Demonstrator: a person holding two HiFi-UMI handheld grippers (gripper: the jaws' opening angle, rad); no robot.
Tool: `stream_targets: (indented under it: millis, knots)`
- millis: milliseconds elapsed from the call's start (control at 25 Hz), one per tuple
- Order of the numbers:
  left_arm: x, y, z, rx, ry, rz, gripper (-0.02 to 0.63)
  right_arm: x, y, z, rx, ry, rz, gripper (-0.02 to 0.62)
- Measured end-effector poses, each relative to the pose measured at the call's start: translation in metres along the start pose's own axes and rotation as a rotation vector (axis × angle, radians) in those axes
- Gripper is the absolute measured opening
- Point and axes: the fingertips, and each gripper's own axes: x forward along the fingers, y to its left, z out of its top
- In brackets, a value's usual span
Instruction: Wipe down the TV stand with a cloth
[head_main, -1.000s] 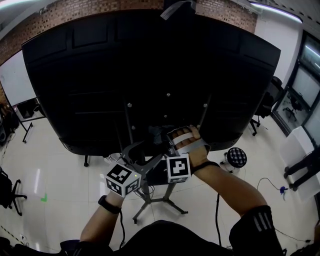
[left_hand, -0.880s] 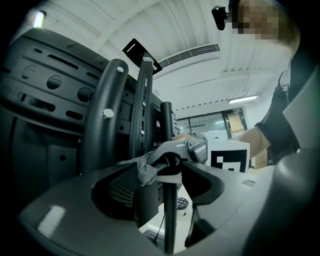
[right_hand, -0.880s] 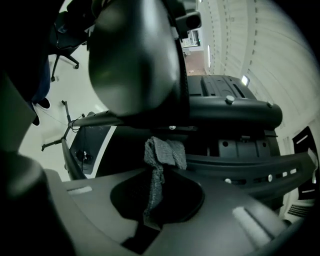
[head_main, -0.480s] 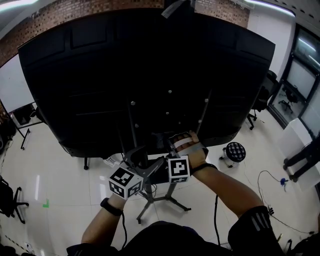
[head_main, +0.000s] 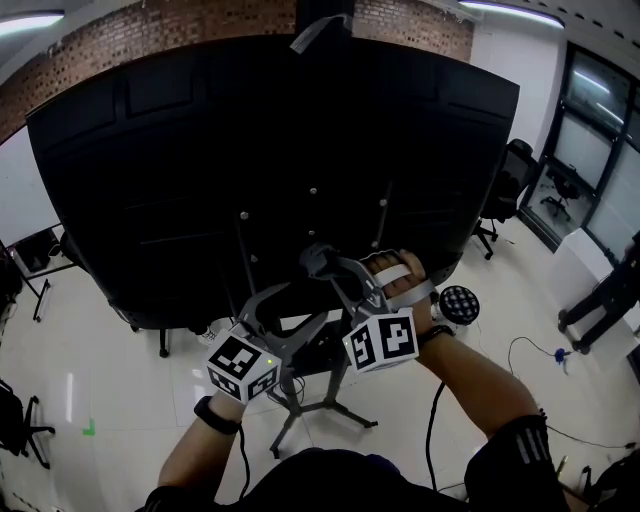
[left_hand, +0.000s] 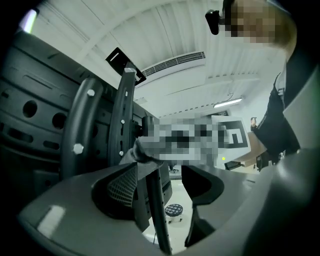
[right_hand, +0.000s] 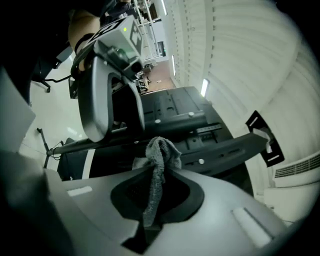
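Note:
The black TV back (head_main: 270, 150) fills the head view, on a stand with thin upright poles (head_main: 245, 250) and splayed legs (head_main: 320, 405). My right gripper (head_main: 322, 265) reaches up under the TV's lower edge. It is shut on a grey cloth (right_hand: 159, 165), which bunches above the jaws in the right gripper view (right_hand: 157, 187). My left gripper (head_main: 268, 305) sits just left of it and lower, jaws apart (left_hand: 160, 187), with a thin black stand pole (left_hand: 155, 215) running between them. The cloth (left_hand: 142, 150) also shows just beyond the left jaws.
A round patterned stool (head_main: 458, 302) stands on the white floor right of the stand. An office chair (head_main: 505, 180) is further right, a cable (head_main: 530, 350) trails on the floor, and a person (head_main: 600, 300) stands at the right edge.
My right gripper has risen and shifted right with the cloth, closer under the TV's lower edge. The left gripper stays by the stand pole. The head view has tilted a little.

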Motion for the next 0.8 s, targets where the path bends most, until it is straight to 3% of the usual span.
stream_targets:
  millis: [440,800]
  knots:
    - [0.074,-0.037,0.054,0.068,-0.096,-0.038,0.301,-0.049,-0.113,-0.087,0.111,-0.01,-0.217,0.015]
    - [0.13,-0.042,0.051,0.073,-0.072,0.003,0.301,-0.017,-0.122,-0.142,0.111,-0.037,-0.201,0.015]
